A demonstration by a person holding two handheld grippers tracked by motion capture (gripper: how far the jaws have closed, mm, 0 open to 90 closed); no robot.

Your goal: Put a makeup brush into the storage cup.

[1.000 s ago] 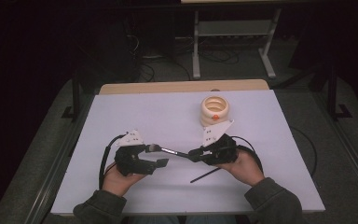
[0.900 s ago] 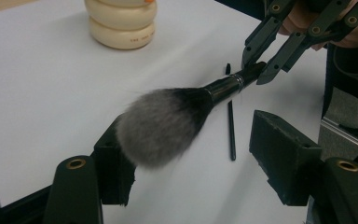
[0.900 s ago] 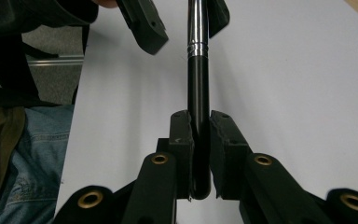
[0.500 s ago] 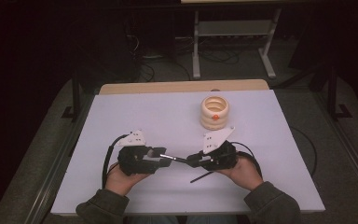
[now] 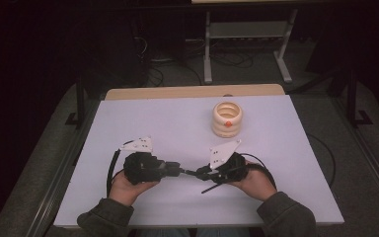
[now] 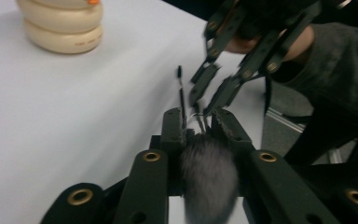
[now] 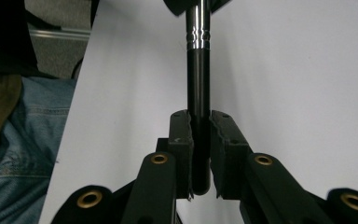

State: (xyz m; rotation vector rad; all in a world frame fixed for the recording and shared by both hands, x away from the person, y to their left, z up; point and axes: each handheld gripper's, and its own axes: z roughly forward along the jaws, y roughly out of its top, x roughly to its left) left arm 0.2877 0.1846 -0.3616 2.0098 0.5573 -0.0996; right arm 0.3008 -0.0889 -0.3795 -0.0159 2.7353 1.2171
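Note:
A make-up brush [image 5: 189, 173] hangs level between my two grippers, low over the white table [image 5: 153, 118]. Its grey bristle head [image 6: 209, 168] lies between the jaws of my left gripper [image 6: 199, 123], which are shut on it. The black handle with its silver ferrule [image 7: 199, 79] runs up from my right gripper [image 7: 199, 130], whose jaws clamp it. In the high view the left gripper [image 5: 177, 170] and the right gripper [image 5: 202, 174] point tip to tip, almost touching. The right gripper [image 6: 209, 91] faces me in the left gripper view.
A cream stack of rings [image 5: 227, 118] topped by a small orange ball stands behind the grippers, also at the top left of the left gripper view [image 6: 63, 25]. A thin black stick [image 5: 216, 186] lies on the table under the right gripper. A person's jeans show below the table edge.
The two grippers have drawn closer together along the brush, so less of it shows between them. The ring stack has not moved.

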